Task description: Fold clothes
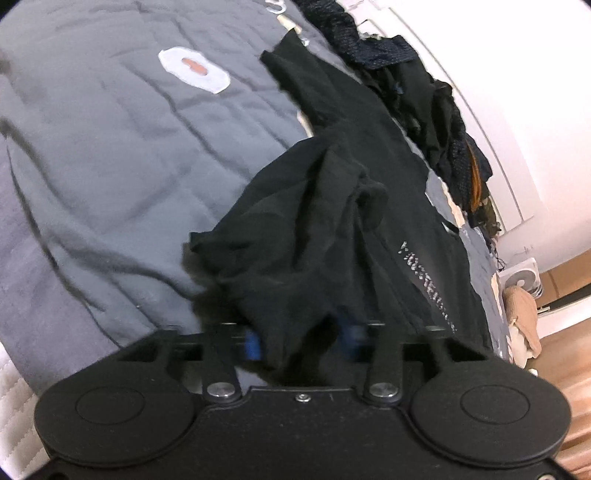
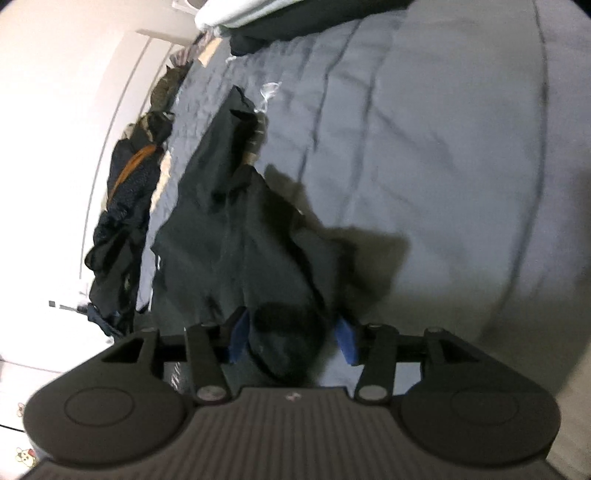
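A black garment (image 1: pixel 332 221) with a line of white lettering (image 1: pixel 424 284) lies stretched across the grey bed cover (image 1: pixel 110 166). My left gripper (image 1: pixel 301 341) is shut on a bunched end of it, and the cloth fills the gap between the blue pads (image 1: pixel 252 343). In the right wrist view the same black garment (image 2: pixel 229 229) runs away from me and casts a shadow on the cover. My right gripper (image 2: pixel 291 339) is shut on a thick fold of its near end, with the right blue pad (image 2: pixel 347 341) just beside the cloth.
A pile of dark clothes (image 1: pixel 443 122) (image 2: pixel 125 192) lies along the bed's edge by the white wall. A white patch (image 1: pixel 194 70) marks the cover. Past the bed's end are a small fan (image 1: pixel 522 280), a beige bundle (image 1: pixel 522 314) and wooden floor (image 1: pixel 569 369). More bedding (image 2: pixel 295 22) lies at the far side.
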